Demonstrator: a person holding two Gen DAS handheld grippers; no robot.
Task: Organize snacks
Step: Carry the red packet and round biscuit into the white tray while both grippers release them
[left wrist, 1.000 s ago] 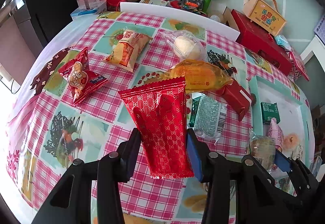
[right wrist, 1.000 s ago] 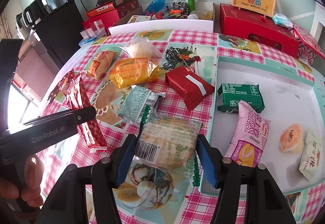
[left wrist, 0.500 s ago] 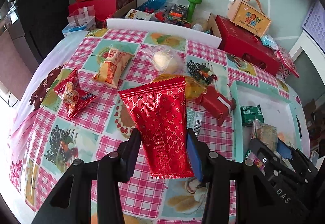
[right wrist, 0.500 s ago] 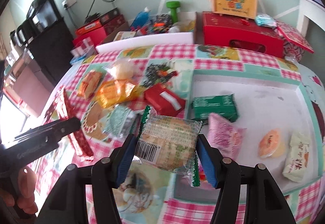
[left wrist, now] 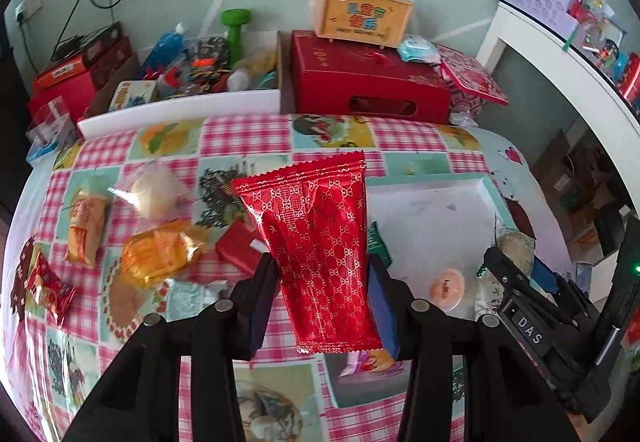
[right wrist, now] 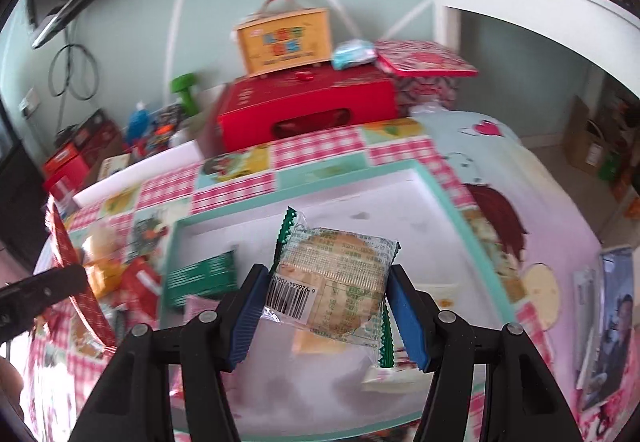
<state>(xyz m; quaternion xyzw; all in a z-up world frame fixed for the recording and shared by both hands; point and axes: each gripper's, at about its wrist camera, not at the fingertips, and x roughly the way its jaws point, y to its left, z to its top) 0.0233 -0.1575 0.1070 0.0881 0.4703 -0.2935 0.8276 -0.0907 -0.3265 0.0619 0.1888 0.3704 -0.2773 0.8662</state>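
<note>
Left gripper [left wrist: 322, 302]: clamped on glossy red foil packet [left wrist: 316, 254] | Right gripper [right wrist: 326, 316]: clamped on clear-wrapped round biscuit pack [right wrist: 340, 282], above white teal-rimmed tray [right wrist: 448, 201]

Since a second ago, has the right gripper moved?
Yes. The right gripper, shut on the biscuit pack, went from over the checked cloth to over the white tray.
</note>
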